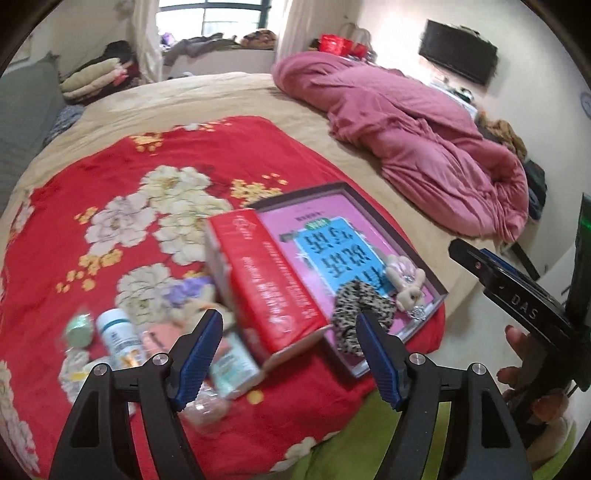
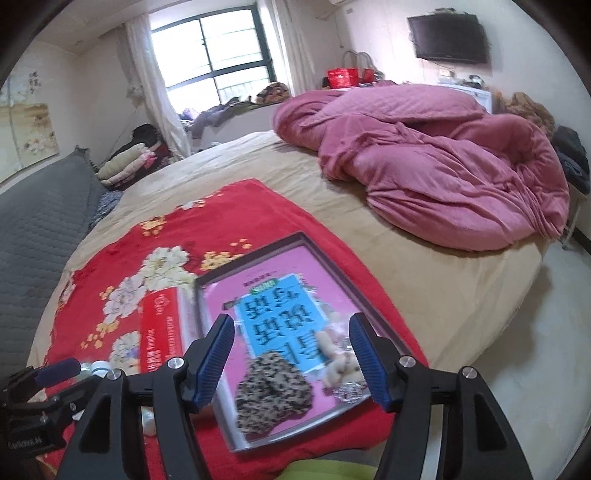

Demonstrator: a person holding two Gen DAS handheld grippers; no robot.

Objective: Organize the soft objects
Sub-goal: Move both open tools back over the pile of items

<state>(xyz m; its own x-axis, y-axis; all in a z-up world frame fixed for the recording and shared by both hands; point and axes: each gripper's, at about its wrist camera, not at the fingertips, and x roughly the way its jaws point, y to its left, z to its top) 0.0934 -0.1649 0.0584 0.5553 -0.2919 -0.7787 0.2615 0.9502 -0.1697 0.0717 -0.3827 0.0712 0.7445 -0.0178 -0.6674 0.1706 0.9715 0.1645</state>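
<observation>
A bed (image 2: 424,295) with a tan sheet filled both views, and a red floral blanket (image 1: 110,177) was spread over its near part, toward the lower left of each frame. On the blanket lay a shallow dark-rimmed tray (image 2: 314,254) with a pink and blue printed bottom. Inside the tray, at its near end, sat a leopard-print scrunchie (image 2: 271,391) and, just to its right, a small beige plush toy (image 2: 341,369). A red carton (image 1: 266,288) stood against the tray's left edge, with a white bottle (image 1: 118,336) and blurred small packets to its left. A rumpled pink duvet (image 2: 443,162) was heaped on the far right of the bed. A curtained window (image 2: 210,55) was at the top centre, a wall-mounted television (image 2: 448,35) at the upper right, and a grey quilted headboard (image 2: 40,229) at the left. The left gripper (image 1: 290,347) was spread wide and empty above the carton; the right gripper (image 2: 291,354) was likewise wide and empty above the tray.
</observation>
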